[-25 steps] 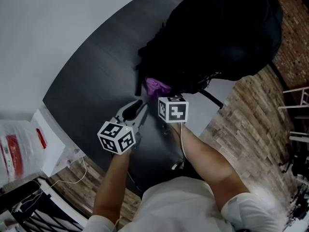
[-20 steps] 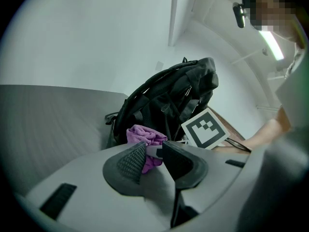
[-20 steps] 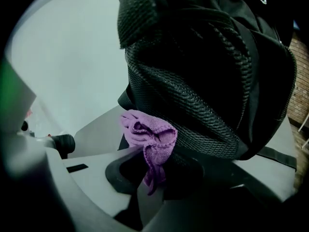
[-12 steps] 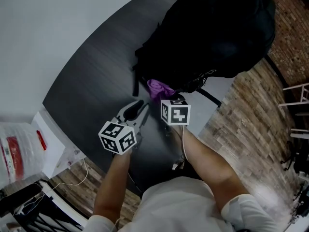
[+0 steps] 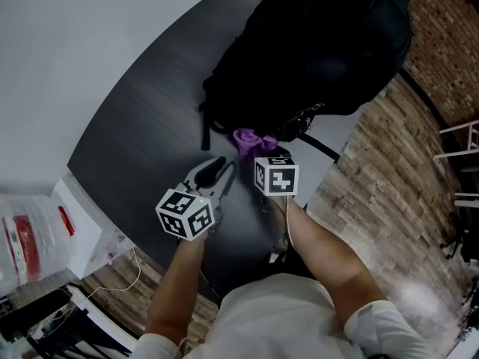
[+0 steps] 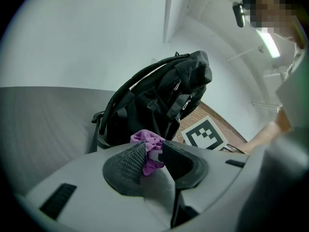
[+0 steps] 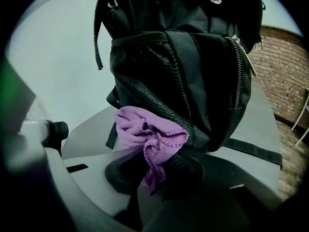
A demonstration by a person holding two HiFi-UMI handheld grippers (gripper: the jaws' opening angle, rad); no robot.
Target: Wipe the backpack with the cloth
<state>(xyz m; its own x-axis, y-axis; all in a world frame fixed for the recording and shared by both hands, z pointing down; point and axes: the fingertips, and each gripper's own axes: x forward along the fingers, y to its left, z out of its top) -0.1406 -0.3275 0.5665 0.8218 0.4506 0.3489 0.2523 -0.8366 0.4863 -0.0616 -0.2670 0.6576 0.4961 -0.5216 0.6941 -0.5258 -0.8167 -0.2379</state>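
A black backpack (image 5: 322,51) lies on the dark round table (image 5: 150,126). My right gripper (image 5: 258,149) is shut on a bunched purple cloth (image 5: 249,140), which it presses against the backpack's lower mesh side pocket (image 7: 145,76). In the right gripper view the cloth (image 7: 149,132) bulges out above the right gripper (image 7: 159,166). My left gripper (image 5: 224,164) hovers over the table just left of the right one. Its jaws stand a narrow gap apart with nothing in them. In the left gripper view, the cloth (image 6: 147,140) and the backpack (image 6: 159,100) lie beyond the left gripper (image 6: 153,153).
The table's curved edge runs close behind both grippers. A backpack strap (image 5: 323,148) hangs over it toward the brick-pattern floor (image 5: 389,178). A plastic bag with red print (image 5: 22,234) lies at lower left. A white frame (image 5: 460,137) stands at far right.
The right gripper has slid the cloth a little to the right along the backpack's lower side. The left gripper has stayed beside it.
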